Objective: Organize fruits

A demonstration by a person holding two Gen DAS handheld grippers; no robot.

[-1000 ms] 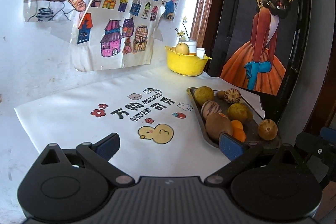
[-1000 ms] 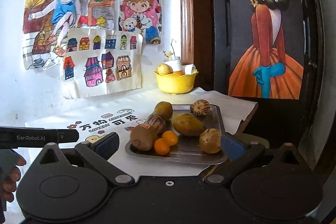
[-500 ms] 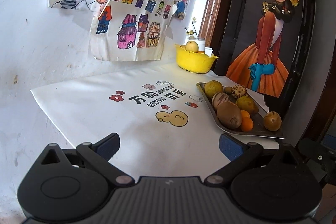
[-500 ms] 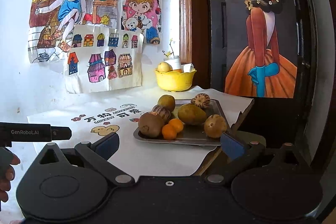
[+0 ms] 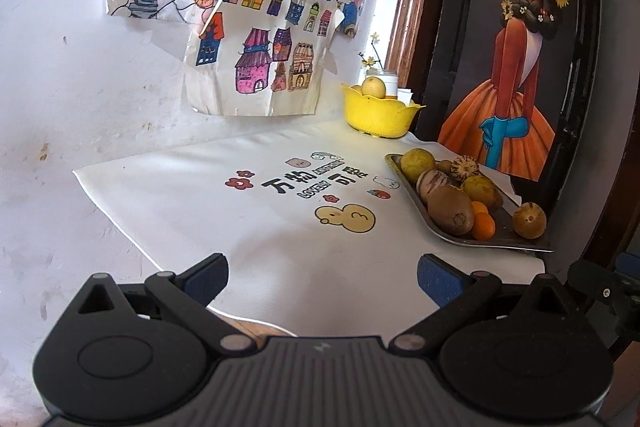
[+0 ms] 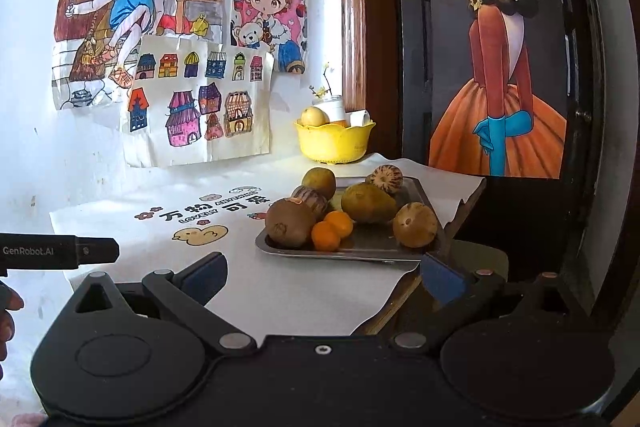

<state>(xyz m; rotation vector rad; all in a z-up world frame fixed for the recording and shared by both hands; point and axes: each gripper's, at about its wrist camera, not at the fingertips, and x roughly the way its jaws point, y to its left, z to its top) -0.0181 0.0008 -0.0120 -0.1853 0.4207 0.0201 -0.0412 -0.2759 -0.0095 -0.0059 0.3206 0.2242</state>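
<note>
Both the left gripper (image 5: pixel 322 277) and the right gripper (image 6: pixel 324 273) hang with fingers spread wide, grasping nothing, short of the flat metal tray (image 6: pixel 360 253) on the white printed cloth (image 5: pixel 240 211). The tray holds mixed fruits (brown kiwi (image 6: pixel 290 223), two small oranges (image 6: pixel 332 230)); a yellow scalloped plastic bowl (image 6: pixel 334 143) stands behind it.

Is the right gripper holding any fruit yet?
No. The right gripper is open and empty, short of the metal tray, where the kiwi lies untouched.
</note>
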